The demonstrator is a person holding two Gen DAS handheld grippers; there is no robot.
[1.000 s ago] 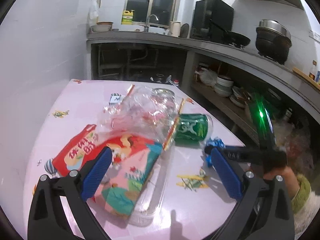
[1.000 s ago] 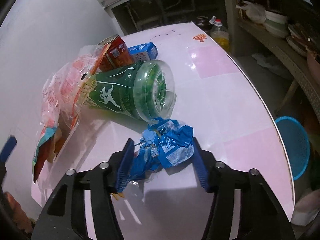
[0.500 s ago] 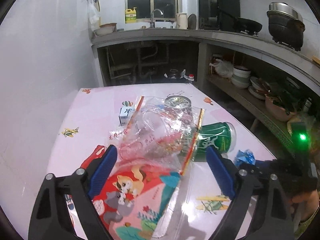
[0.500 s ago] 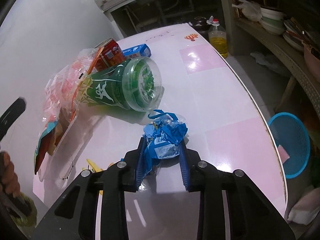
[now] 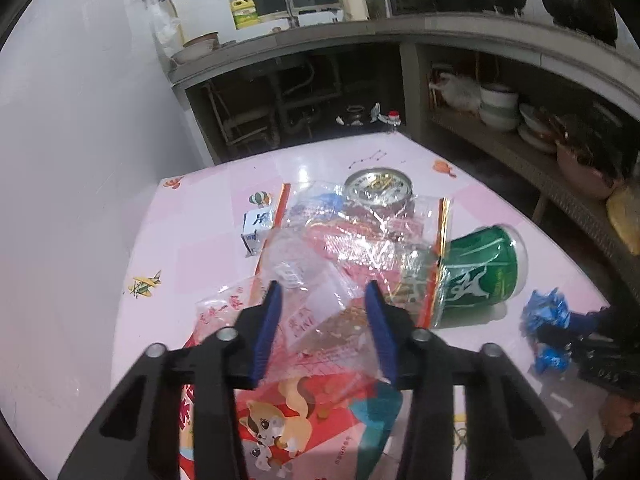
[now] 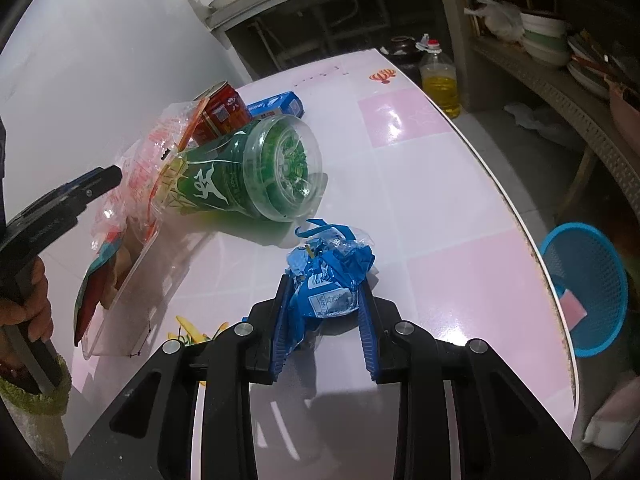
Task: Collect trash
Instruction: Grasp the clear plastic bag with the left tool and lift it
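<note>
— Did you see the left black two-finger gripper with blue pads (image 5: 322,292)? It pointed down and forward, and its jaws had just been closing, with clear crinkled plastic between the pads.

— I did. The pads looked about touching the film, though I couldn't tell if they pressed it. And the right black gripper with blue ribbed pads (image 6: 325,292)?

— Angled down too, its jaws had just been closing and sat pinched on a crumpled blue wrapper (image 6: 330,276).

— The bare hand (image 6: 24,300) on the left handle wore a green fuzzy cuff.
</note>
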